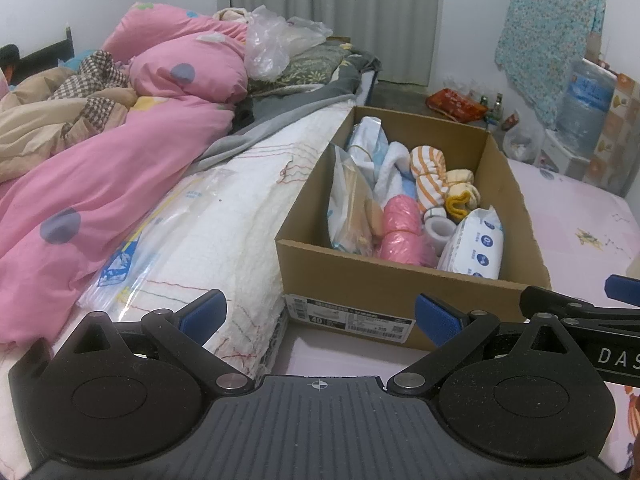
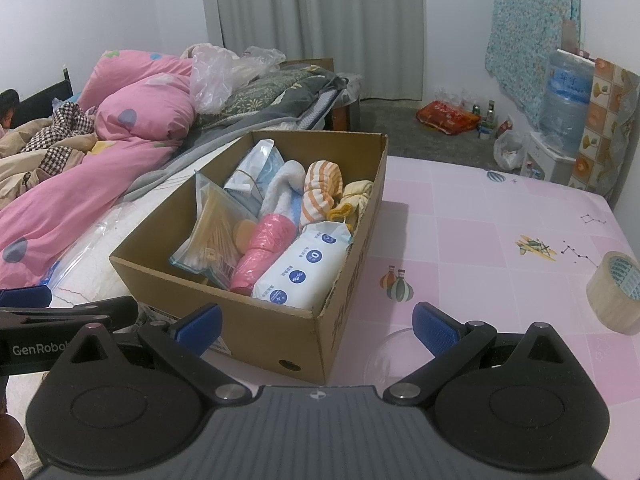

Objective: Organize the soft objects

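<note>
The left gripper [image 1: 320, 318] and the right gripper [image 2: 316, 326] hang side by side just short of a cardboard box [image 1: 400, 280], both angled down toward it. Each has its jaws spread wide with nothing between the blue pads, so neither holds anything. That pose suits a pause in front of the box, with both tools free to reach in or to fetch something else.

The box sits on a pink patterned tabletop [image 2: 480, 240] and its left side is pushed up against the white quilted mattress [image 1: 240, 208], which probably keeps it from sliding. In the right wrist view it fills the centre, running from about 7 o'clock up to 1 o'clock.

The task's soft things are already packed inside. A wet-wipe pack [image 2: 304, 268] lies along the near right wall. Beside it, toward 9 o'clock, a pink roll [image 2: 264, 252] lies lengthwise, then a clear bag of sticks [image 2: 212, 236] stands against the left wall. At the far end are an orange-striped cloth [image 2: 320, 196], a small yellow cloth [image 2: 356, 198], a fluffy white-and-blue towel [image 2: 284, 188] and a pale blue packet [image 2: 256, 168]. In the left wrist view a small white roll [image 1: 438, 232] is wedged between the pink roll and the wipes.

A roll of tape [image 2: 616, 296] rests well apart at 3 o'clock. A pink duvet [image 1: 100, 184] is heaped on the bed at 10 o'clock.
</note>
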Demonstrator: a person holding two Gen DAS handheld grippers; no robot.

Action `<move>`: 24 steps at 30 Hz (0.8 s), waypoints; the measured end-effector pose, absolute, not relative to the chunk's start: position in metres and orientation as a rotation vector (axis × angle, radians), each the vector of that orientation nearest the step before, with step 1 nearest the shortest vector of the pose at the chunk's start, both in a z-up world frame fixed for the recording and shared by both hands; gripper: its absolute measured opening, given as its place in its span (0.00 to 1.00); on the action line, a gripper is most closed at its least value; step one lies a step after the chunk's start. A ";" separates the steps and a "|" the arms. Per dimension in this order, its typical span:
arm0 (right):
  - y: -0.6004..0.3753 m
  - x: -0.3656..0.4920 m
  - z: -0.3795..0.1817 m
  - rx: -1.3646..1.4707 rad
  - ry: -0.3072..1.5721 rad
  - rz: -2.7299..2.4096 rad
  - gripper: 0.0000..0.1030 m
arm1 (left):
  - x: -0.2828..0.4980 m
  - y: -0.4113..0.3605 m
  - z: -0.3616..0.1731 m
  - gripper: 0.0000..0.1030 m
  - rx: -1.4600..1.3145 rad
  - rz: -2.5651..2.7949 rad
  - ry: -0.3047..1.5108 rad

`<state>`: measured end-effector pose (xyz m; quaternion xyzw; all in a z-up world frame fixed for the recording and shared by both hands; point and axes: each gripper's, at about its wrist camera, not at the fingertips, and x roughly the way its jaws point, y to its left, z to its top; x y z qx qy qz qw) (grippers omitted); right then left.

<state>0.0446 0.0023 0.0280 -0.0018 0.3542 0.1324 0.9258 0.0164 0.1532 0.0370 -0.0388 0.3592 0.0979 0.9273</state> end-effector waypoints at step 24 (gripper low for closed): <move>0.001 0.044 0.031 -0.004 0.723 0.271 0.68 | 0.015 0.153 0.039 0.98 -0.079 0.203 0.732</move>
